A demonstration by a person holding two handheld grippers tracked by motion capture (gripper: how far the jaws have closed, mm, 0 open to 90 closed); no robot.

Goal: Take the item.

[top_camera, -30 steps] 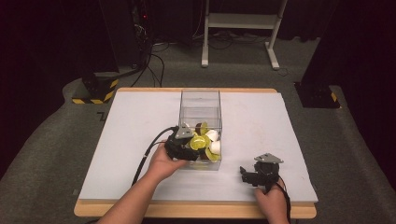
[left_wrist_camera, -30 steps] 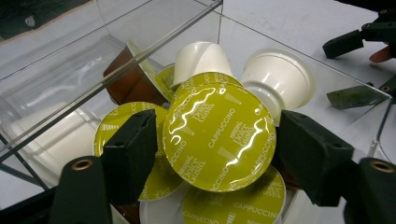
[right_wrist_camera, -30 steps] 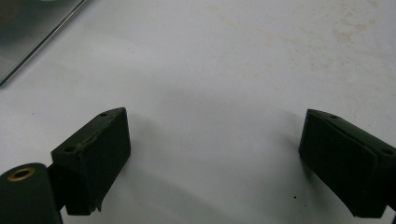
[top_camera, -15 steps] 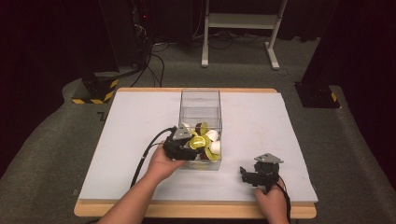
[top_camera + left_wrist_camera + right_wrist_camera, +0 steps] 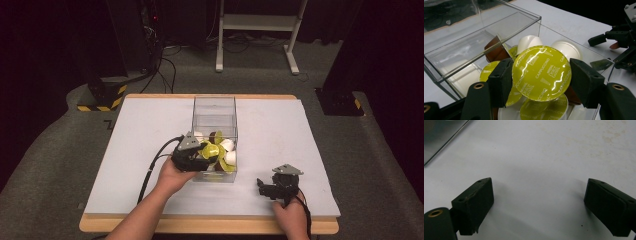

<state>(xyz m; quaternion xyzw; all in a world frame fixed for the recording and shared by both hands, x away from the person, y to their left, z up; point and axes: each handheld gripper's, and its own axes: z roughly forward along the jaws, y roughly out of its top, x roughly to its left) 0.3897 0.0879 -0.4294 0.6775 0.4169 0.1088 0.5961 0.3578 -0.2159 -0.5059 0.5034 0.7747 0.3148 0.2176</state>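
A clear plastic box (image 5: 215, 106) stands mid-table with several coffee capsules piled at its near end: white ones (image 5: 229, 158), a brown one (image 5: 496, 51) and yellow-green ones (image 5: 489, 72). My left gripper (image 5: 206, 155) reaches in from the box's left side and is shut on a yellow-green cappuccino capsule (image 5: 541, 72), its foil lid facing the camera, just above the pile. The same capsule (image 5: 210, 150) shows at the box's near end in the high view. My right gripper (image 5: 262, 186) rests open on the white table near the front right, with nothing between its fingers (image 5: 477, 202).
The white table top (image 5: 310, 145) spreads wide on both sides of the box. The far half of the box (image 5: 461, 42) holds no capsules. A cable (image 5: 150, 172) trails from the left gripper toward the front edge. Dark floor and stands lie beyond the table.
The left gripper with its capsule has shifted slightly toward the near end of the box. The right gripper has stayed put.
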